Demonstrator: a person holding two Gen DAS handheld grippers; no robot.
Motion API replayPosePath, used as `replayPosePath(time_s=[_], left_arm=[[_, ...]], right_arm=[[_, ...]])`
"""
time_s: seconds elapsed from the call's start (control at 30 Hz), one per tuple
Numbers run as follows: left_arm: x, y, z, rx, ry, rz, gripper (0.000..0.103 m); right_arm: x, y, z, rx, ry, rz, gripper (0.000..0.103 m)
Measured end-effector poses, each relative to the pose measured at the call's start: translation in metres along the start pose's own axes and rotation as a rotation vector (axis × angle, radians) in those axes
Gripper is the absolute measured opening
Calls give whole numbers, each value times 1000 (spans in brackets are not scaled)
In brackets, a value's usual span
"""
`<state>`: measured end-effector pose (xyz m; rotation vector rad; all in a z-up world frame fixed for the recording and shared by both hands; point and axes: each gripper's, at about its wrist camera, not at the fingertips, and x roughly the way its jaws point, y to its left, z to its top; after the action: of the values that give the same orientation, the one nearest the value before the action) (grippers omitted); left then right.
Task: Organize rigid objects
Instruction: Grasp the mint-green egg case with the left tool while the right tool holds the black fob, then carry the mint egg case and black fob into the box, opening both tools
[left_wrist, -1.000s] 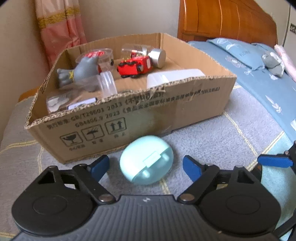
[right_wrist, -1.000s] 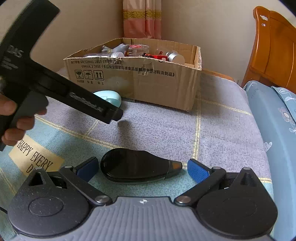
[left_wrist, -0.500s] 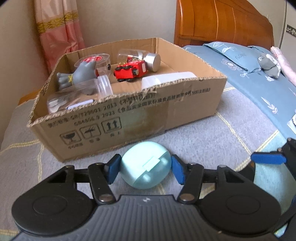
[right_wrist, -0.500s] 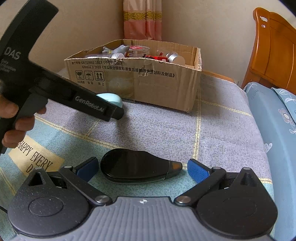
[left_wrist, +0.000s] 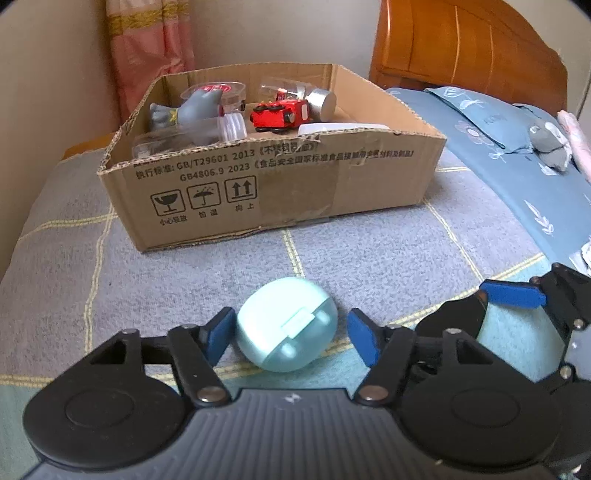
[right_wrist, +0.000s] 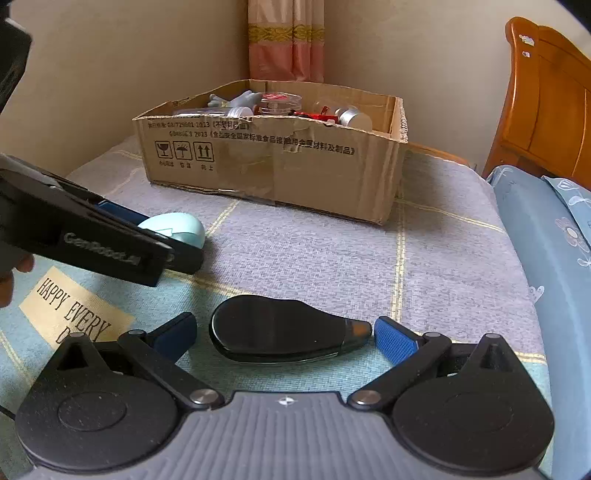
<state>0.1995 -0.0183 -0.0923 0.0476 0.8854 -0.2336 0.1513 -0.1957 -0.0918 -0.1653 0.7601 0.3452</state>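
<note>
1. Left gripper (left_wrist: 291, 334) fingers narrow, bracketing mint-green case (left_wrist: 286, 323) on bed blanket (left_wrist: 388, 258); left pad touching, right pad just off.
2. Right gripper (right_wrist: 284, 334) fingers wide around black teardrop device (right_wrist: 280, 328), not gripping.
3. Close squarely across each body; lift clear before crossing to cardboard box (left_wrist: 295, 184).
</note>
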Motion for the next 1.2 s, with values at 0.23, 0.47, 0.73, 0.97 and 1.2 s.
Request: replayPosePath(time_s=[0.23,0.47,0.73,0.97,1.2], left_arm=[[-6,15,-5,-36,4,37,70],[-16,39,-14,-105,13,94,67],[-11,30,-8,-142,0,55,67],[-5,28,-4,-114,-19,64,64],[-6,33,0,-73,0,50,60]], right_arm=[[-1,2,-2,-4,-4,4,103],[-1,2,-2,-5,-7,3,103],[0,4,-1,-8,1,3,103],[-1,5,4,-17,-3,15,93],[-3,5,6,-41,6,20,93]])
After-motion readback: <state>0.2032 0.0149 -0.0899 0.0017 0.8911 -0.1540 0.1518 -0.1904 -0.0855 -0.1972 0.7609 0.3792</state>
